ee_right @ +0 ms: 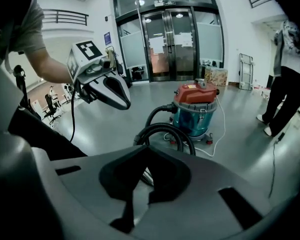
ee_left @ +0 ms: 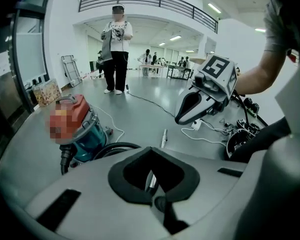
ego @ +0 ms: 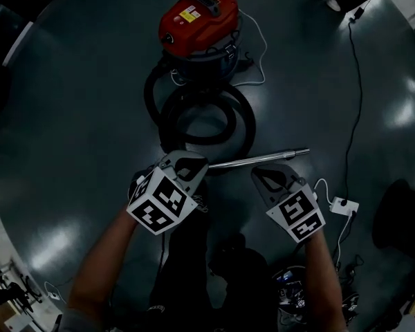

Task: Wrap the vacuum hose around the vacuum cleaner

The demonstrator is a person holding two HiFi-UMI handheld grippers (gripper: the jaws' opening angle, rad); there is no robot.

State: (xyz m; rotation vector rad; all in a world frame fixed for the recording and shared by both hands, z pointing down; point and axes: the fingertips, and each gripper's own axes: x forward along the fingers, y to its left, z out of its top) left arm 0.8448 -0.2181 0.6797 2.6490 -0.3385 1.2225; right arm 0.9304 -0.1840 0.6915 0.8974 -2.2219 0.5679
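Observation:
The vacuum cleaner (ego: 200,23), red lid over a teal drum, stands on the grey floor ahead of me. Its black hose (ego: 202,120) lies in loose loops on the floor in front of it, ending at a metal wand (ego: 263,160) that lies flat. My left gripper (ego: 194,160) and right gripper (ego: 257,173) hang side by side in the air above the wand, both shut and empty. In the left gripper view the left gripper (ee_left: 151,151) points at the wand (ee_left: 163,138) and the vacuum cleaner (ee_left: 72,126). From the right gripper (ee_right: 147,149) I see the hose (ee_right: 162,131) and the vacuum cleaner (ee_right: 195,109).
A white power strip (ego: 344,206) with a white cable lies at the right, and a black cable (ego: 354,81) runs up the floor. A white cord (ego: 259,61) curls beside the vacuum. One person (ee_left: 115,49) stands beyond it, another person (ee_right: 285,84) at the right. Glass doors (ee_right: 170,34) lie behind.

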